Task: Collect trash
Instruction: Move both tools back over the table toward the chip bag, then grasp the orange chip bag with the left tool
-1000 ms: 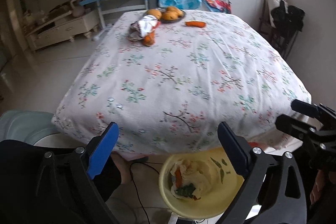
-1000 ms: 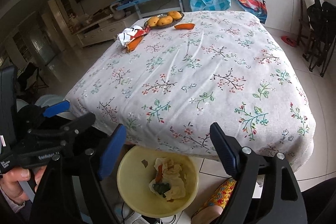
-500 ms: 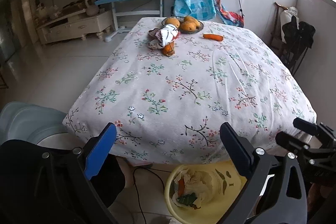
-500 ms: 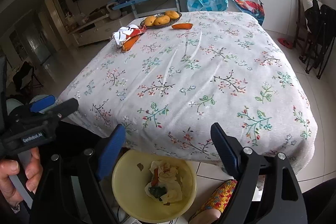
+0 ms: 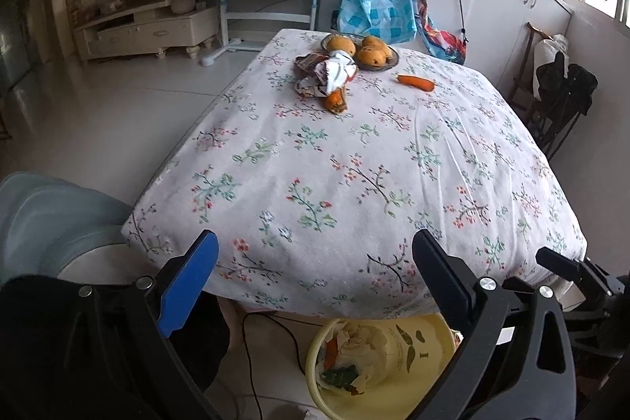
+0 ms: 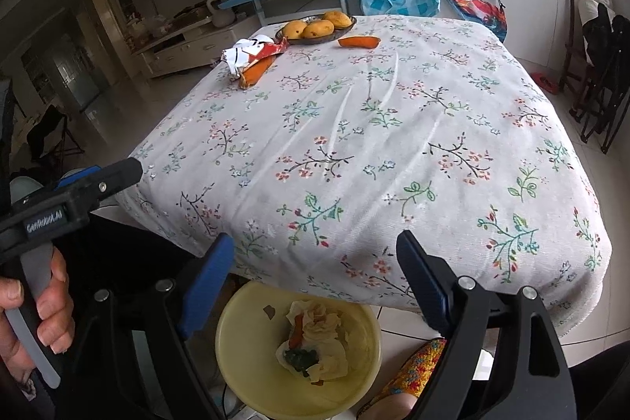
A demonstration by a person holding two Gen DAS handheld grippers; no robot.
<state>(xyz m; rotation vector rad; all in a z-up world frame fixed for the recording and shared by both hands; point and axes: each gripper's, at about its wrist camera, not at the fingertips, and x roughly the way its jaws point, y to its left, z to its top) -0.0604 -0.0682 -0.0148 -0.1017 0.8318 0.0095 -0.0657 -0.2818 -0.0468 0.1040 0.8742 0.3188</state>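
A crumpled snack wrapper (image 5: 328, 73) (image 6: 252, 54) lies at the far end of the floral-clothed table (image 5: 354, 160) (image 6: 374, 128), partly over a carrot (image 5: 335, 100) (image 6: 256, 71). A yellow bin (image 5: 393, 369) (image 6: 244, 353) holding crumpled paper and scraps stands on the floor under the table's near edge. My left gripper (image 5: 315, 274) is open at the near edge with nothing between its fingers. My right gripper (image 6: 315, 274) hangs open over the bin, also empty. The left gripper's finger (image 6: 98, 184) shows at the left of the right wrist view, with a hand on its handle.
A plate of mangoes (image 5: 388, 63) (image 6: 350, 26) and a second carrot (image 5: 415, 82) (image 6: 359, 42) lie at the far end. A grey-blue stool (image 5: 43, 215) stands left of the table, a dark rack (image 5: 559, 105) right. A cable (image 5: 252, 341) runs on the floor.
The left wrist view has rolled and shifted sideways, so the bin has slid lower under the table edge. The right gripper has barely moved; both stay open.
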